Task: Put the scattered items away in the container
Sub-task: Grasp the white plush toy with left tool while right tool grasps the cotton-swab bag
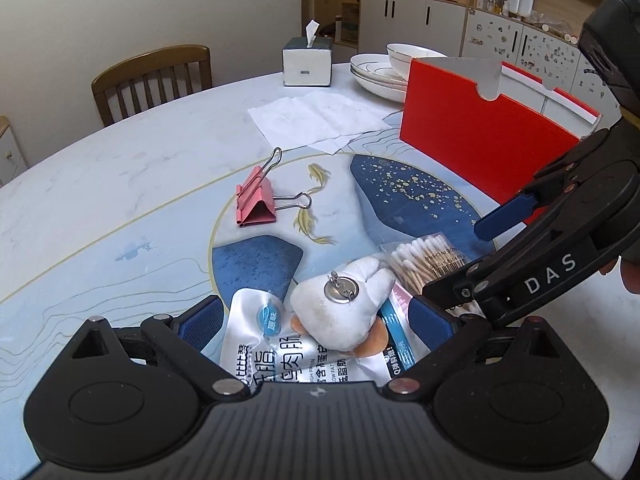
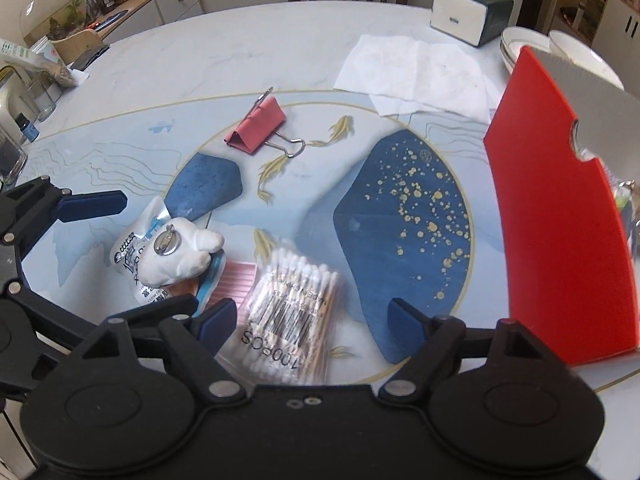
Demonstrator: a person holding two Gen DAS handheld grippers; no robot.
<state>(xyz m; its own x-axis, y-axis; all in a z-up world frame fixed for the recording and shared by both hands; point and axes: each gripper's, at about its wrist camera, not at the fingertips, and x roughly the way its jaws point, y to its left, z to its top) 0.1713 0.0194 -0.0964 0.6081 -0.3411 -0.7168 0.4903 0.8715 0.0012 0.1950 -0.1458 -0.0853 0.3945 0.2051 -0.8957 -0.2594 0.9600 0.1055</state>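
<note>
Marbled round surface (image 2: 224, 60) carries scattered items: right tool (image 2: 312, 316) is held wide around the cotton swab pack (image 2: 292, 300), apparently untouched, left tool (image 1: 316, 316) wide over the plush toy (image 1: 348, 300); closing, then transfer to the red container (image 2: 560, 240), is called for.

Soft even daylight, fisheye-bent edges
</note>
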